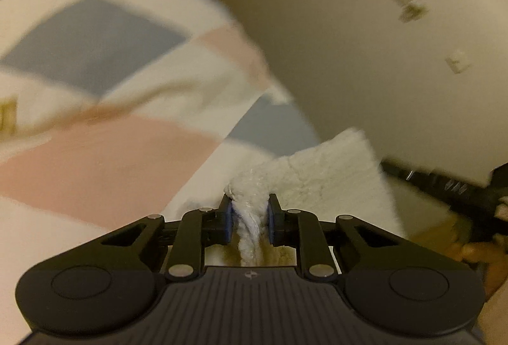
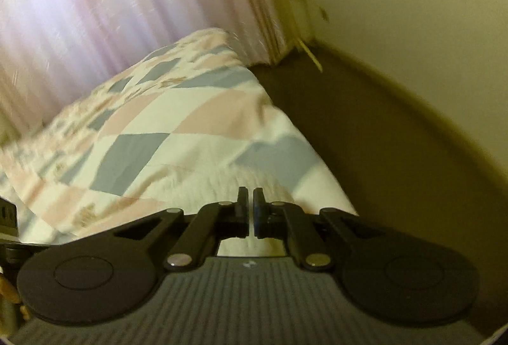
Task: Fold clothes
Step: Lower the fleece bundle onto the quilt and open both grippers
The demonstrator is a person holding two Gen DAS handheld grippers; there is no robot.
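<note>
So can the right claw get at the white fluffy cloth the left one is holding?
Probably yes, but not as it stands. The right claw is shut with nothing visibly between its fingers, pointing over the patchwork bedspread. The white fluffy cloth hangs free from the left claw, nothing blocking it.

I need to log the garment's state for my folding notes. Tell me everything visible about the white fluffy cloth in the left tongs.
The white fluffy cloth looks like thick fleece or terry, off-white, with a nubby pile. A bunched edge is pinched between the blue pads of the left tongs, a narrow strip trailing back toward the camera. Beyond the grip it fans out into a broad flat panel with a straight far edge, held lifted in front of the patchwork bedspread. Its full shape is not visible.
</note>
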